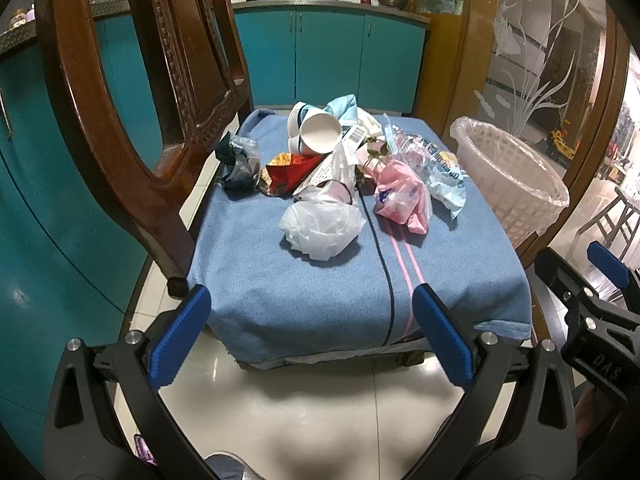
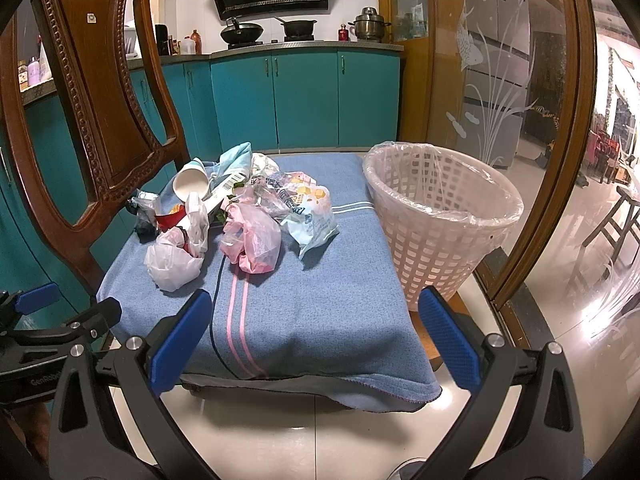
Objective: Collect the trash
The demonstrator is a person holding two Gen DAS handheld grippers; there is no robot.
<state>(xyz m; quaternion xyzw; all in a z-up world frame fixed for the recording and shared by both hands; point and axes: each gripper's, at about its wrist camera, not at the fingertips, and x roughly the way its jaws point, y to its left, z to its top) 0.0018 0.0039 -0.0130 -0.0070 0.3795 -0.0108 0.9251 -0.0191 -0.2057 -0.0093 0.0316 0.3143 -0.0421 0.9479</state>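
The left gripper is hovering low before the blue cloth, jaws spread wide and gripping nothing. Ahead, the trash is lying heaped on that cloth: dark wad, white paper cup, crumpled white bag, pink bag. Rightward, the lined white basket is standing just beside the cloth, and the right gripper is hanging equally wide open, empty.
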